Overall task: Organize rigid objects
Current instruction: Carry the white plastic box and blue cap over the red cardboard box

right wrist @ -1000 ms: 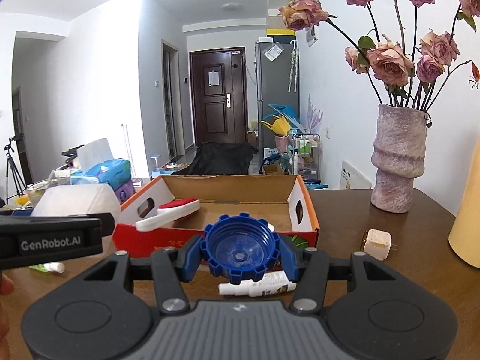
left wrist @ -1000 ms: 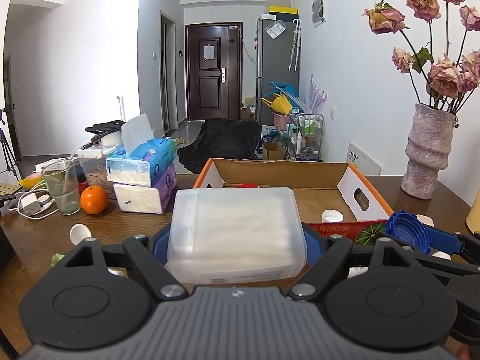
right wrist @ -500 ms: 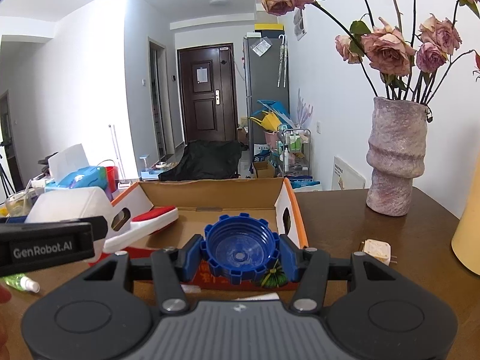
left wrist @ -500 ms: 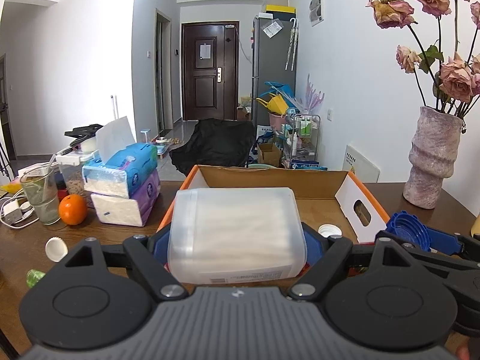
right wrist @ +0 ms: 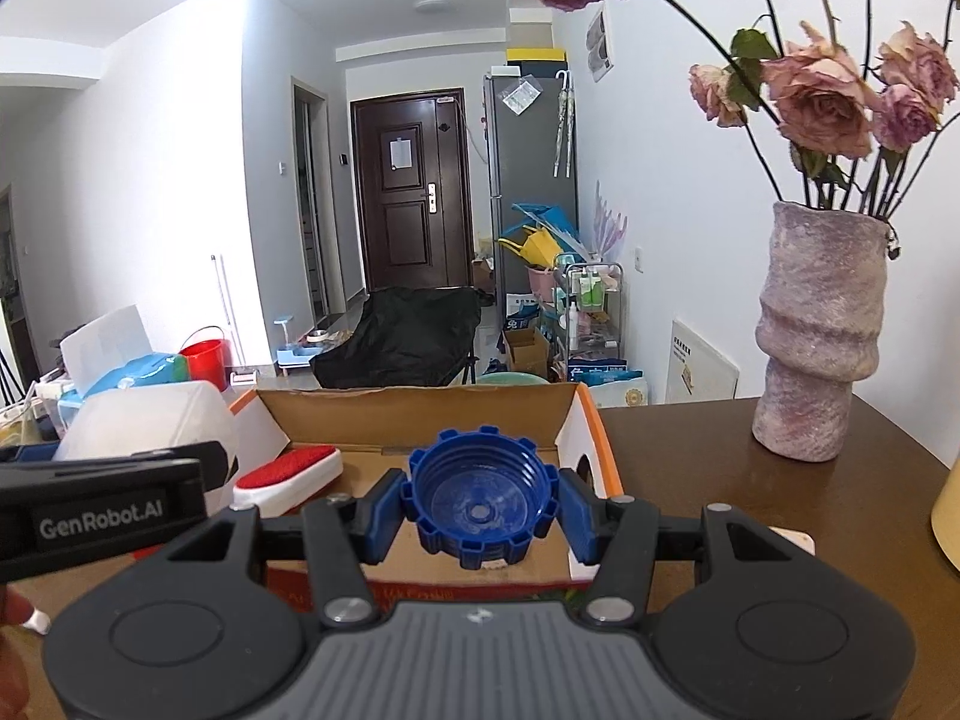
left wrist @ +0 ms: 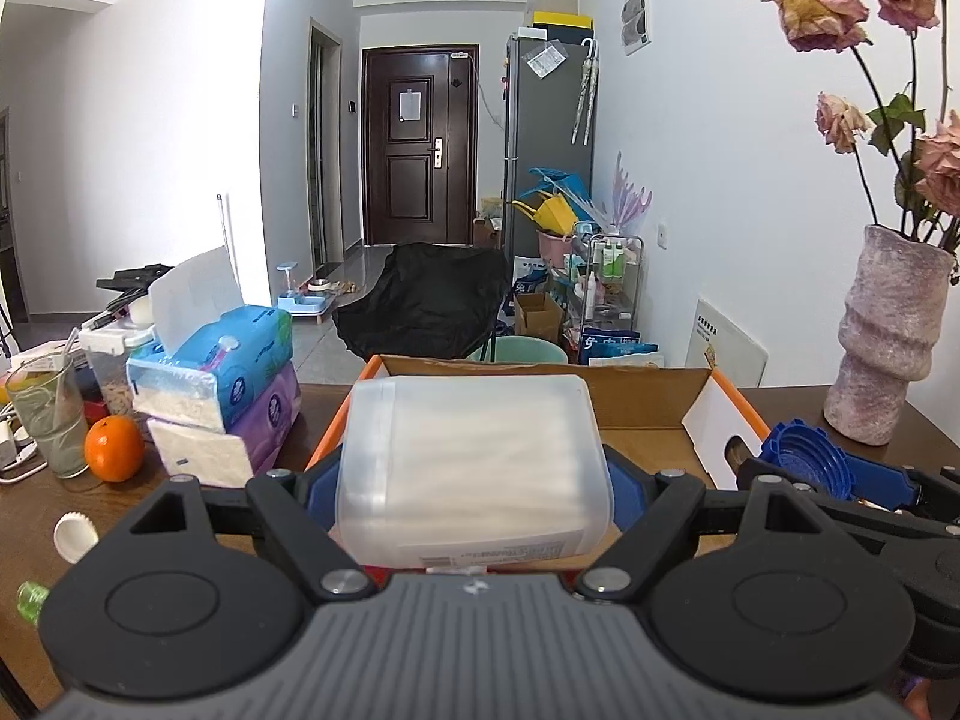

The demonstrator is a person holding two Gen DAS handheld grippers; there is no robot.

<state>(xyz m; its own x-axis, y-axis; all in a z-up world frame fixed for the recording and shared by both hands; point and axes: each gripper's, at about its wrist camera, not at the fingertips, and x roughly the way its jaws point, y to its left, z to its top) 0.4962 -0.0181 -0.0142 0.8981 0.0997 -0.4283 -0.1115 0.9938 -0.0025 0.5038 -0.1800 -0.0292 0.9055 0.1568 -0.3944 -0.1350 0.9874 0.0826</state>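
Left wrist view: left gripper [left wrist: 474,480] clamped on translucent white rectangular plastic box [left wrist: 474,468], long axis running left to right across the fingers, hanging over near left rim of open orange-edged cardboard carton [left wrist: 729,414]. Right gripper [right wrist: 480,507] pinching notched round blue plastic cap [right wrist: 480,501], poised above carton's [right wrist: 591,432] near right corner, red-and-white lint brush [right wrist: 288,471] already inside. Compared with a second ago, carton closer and lower under both loads; grips unchanged.

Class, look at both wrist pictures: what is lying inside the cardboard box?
Inside the cardboard box lies a red-and-white brush near its left wall, on bare cardboard floor. The held blue cap and translucent container cover the rest.
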